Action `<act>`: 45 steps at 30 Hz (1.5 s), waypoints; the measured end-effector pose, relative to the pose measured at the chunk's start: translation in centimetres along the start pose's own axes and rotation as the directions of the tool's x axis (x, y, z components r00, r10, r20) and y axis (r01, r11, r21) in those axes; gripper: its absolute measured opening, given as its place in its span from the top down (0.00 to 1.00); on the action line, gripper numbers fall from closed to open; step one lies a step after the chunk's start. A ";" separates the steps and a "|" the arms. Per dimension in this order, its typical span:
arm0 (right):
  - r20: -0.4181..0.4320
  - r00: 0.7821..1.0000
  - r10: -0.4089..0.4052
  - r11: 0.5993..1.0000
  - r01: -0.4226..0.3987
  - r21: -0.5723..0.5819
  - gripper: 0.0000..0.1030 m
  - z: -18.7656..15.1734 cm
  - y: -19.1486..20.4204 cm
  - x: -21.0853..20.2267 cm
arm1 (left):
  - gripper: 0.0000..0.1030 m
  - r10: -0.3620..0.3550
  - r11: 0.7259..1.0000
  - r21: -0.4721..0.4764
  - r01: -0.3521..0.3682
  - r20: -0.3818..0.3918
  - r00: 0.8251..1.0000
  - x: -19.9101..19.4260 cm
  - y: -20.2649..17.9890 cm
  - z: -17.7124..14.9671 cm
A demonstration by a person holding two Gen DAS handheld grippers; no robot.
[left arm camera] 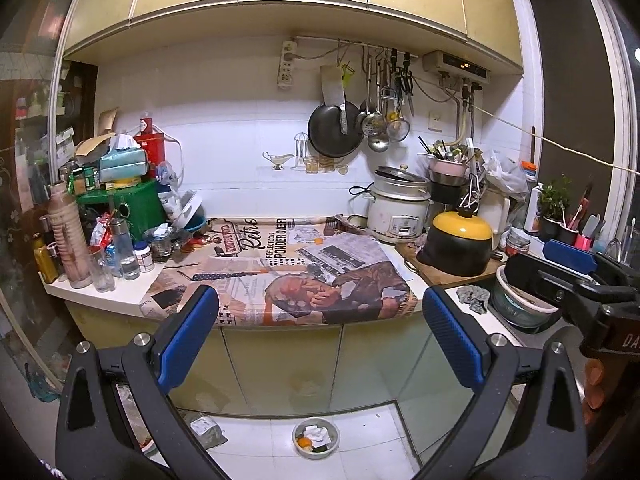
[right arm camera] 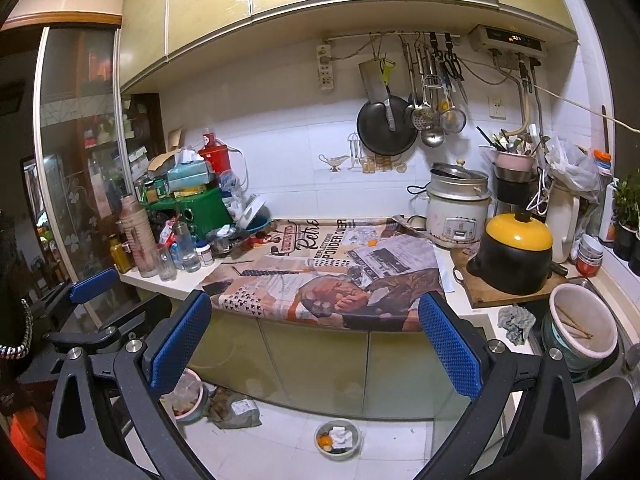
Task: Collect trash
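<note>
A small bowl of scraps (left arm camera: 316, 437) sits on the white floor below the counter, holding white paper and orange peel; it also shows in the right wrist view (right arm camera: 337, 439). A small orange scrap (right arm camera: 372, 243) lies on the printed cloth (right arm camera: 340, 268). My left gripper (left arm camera: 320, 336) is open and empty, held in front of the counter edge. My right gripper (right arm camera: 316, 332) is open and empty, at the same height. The right gripper shows at the right of the left wrist view (left arm camera: 572, 264); the left one at the left of the right wrist view (right arm camera: 94, 280).
A printed cloth (left arm camera: 288, 272) covers the counter. Bottles and boxes (left arm camera: 104, 216) crowd the left; a rice cooker (left arm camera: 398, 208) and a yellow-lidded pot (left arm camera: 458, 246) stand right. A bowl (right arm camera: 582, 326) sits in the sink. A second bowl (right arm camera: 186, 394) and a crumpled bag (right arm camera: 236, 408) lie on the floor.
</note>
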State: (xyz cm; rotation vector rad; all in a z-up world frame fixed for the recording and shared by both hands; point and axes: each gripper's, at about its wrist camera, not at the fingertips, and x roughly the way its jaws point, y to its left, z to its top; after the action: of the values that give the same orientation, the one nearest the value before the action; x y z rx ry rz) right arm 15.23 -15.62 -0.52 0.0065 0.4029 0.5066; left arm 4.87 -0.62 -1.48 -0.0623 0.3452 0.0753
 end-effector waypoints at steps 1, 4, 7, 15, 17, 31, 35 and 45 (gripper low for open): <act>0.000 1.000 0.001 1.000 -0.001 0.000 0.00 0.0 -0.1 -0.1 | 0.01 -0.002 1.000 -0.001 0.002 0.000 1.000 0.0 -0.1 0.0; -0.002 1.000 0.001 1.000 -0.001 0.003 0.00 0.1 -0.3 -0.2 | 0.01 -0.014 1.000 -0.007 0.014 0.003 1.000 0.0 -0.5 0.1; -0.002 1.000 0.005 1.000 -0.005 0.003 0.00 -0.1 -0.7 -0.4 | 0.01 -0.019 1.000 -0.010 0.019 0.004 1.000 -0.1 -0.9 0.1; -0.003 1.000 0.006 1.000 -0.006 0.005 0.00 -0.3 -1.3 -0.7 | 0.01 -0.029 0.999 -0.028 0.030 0.005 1.000 0.0 -1.5 0.3; -0.002 1.000 0.007 1.000 -0.007 0.007 0.00 -0.3 -1.4 -0.9 | 0.01 -0.032 0.999 -0.030 0.032 0.009 0.999 -0.1 -1.5 0.4; -0.002 1.000 0.008 1.000 -0.008 0.005 0.00 -0.5 -1.1 -1.4 | 0.01 -0.034 0.999 -0.035 0.035 0.005 0.999 0.2 -2.1 0.6; -0.005 1.000 0.011 1.000 -0.011 0.004 0.00 -0.4 -1.2 -1.3 | 0.01 -0.043 0.998 -0.040 0.043 -0.003 0.999 0.5 -2.4 0.6; -0.025 0.999 0.022 1.000 -0.021 0.018 0.00 0.2 -2.0 0.0 | 0.01 -0.024 0.999 -0.039 0.024 -0.012 1.000 1.8 -2.7 0.7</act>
State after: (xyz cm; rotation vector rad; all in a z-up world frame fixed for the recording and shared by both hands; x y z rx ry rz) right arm 16.26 -17.40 -0.51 0.0215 0.4321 0.5246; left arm 7.04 -3.13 -1.35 -0.1052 0.3553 0.0579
